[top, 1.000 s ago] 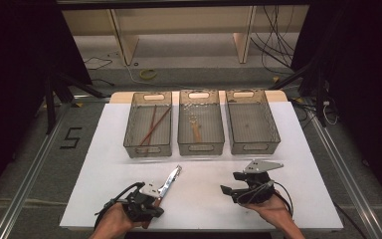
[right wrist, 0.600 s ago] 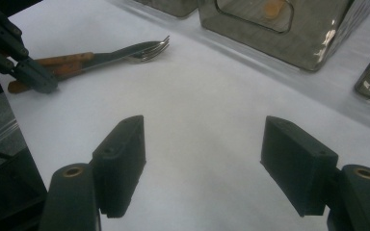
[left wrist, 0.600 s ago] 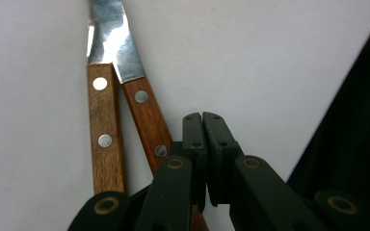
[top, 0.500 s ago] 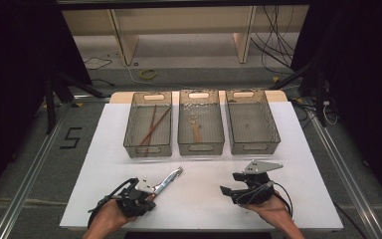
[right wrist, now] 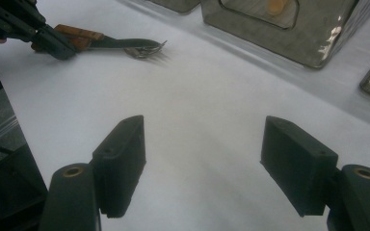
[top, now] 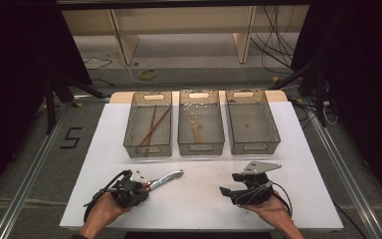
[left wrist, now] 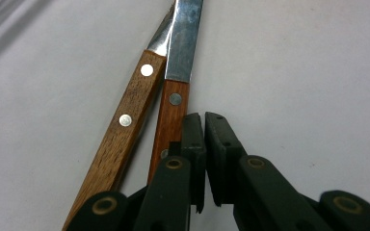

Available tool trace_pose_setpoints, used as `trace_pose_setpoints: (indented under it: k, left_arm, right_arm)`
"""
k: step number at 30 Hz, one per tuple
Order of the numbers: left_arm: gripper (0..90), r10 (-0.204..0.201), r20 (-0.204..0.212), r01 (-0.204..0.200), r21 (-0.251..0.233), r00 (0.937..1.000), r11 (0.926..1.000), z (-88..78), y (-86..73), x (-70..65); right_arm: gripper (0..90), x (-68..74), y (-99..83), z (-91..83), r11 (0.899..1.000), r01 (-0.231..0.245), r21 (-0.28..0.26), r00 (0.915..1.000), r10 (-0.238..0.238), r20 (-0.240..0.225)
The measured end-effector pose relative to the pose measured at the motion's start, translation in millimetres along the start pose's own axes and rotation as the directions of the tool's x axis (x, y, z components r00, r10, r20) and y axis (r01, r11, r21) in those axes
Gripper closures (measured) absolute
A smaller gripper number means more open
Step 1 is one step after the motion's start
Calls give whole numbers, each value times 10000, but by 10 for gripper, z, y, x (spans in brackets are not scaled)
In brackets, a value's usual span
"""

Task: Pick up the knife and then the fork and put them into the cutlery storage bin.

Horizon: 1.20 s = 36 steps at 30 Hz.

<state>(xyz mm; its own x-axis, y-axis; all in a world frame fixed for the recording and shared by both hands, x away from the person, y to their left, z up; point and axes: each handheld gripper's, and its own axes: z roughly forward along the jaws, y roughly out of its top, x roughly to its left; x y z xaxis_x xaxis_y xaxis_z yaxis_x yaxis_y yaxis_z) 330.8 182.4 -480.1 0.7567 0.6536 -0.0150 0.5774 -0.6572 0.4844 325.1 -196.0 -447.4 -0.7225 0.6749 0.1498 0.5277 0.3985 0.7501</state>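
Left gripper view: our left gripper (left wrist: 204,118), jaws closed beside two wood-handled utensils (left wrist: 173,120) at eleven o'clock, must reopen over one handle; right gripper (right wrist: 202,161) gapes wide.

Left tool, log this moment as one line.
left tool: shut, beside two wooden-handled utensils, nothing gripped | right tool: open, over white table | three bins behind
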Motion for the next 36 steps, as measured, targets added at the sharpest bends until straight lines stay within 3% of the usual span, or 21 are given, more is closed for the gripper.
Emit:
trace_pose_setpoints:
  k: [4, 13, 19, 28, 36]
  left_arm:
    - [802, 108, 153, -109, 91, 9998, 9999, -19, 29, -20]
    - [440, 451, 466, -451, -22, 9979, 9990, -241, 150, -62]
    - [282, 133, 261, -142, 340, 9996, 9993, -291, 163, 37]
    - [258, -309, -162, 320, 722, 9994, 9969, -311, 17, 160]
    - [399, -333, -222, 361, 1379, 9992, 9898, -243, -62, 169]
  right_arm:
    - [330, 3, 2, -1, 10000, -11, -29, 10000, 11, -15]
    - [330, 2, 8, -9, 10000, -60, -40, 9999, 60, -110]
    - [330, -1, 9, -10, 10000, -58, -48, 9999, 58, -113]
    - [335, 5, 12, -14, 10000, -36, -28, 9999, 36, -133]
    - [340, 9, 14, -14, 10000, 7, -46, 9999, -8, -170]
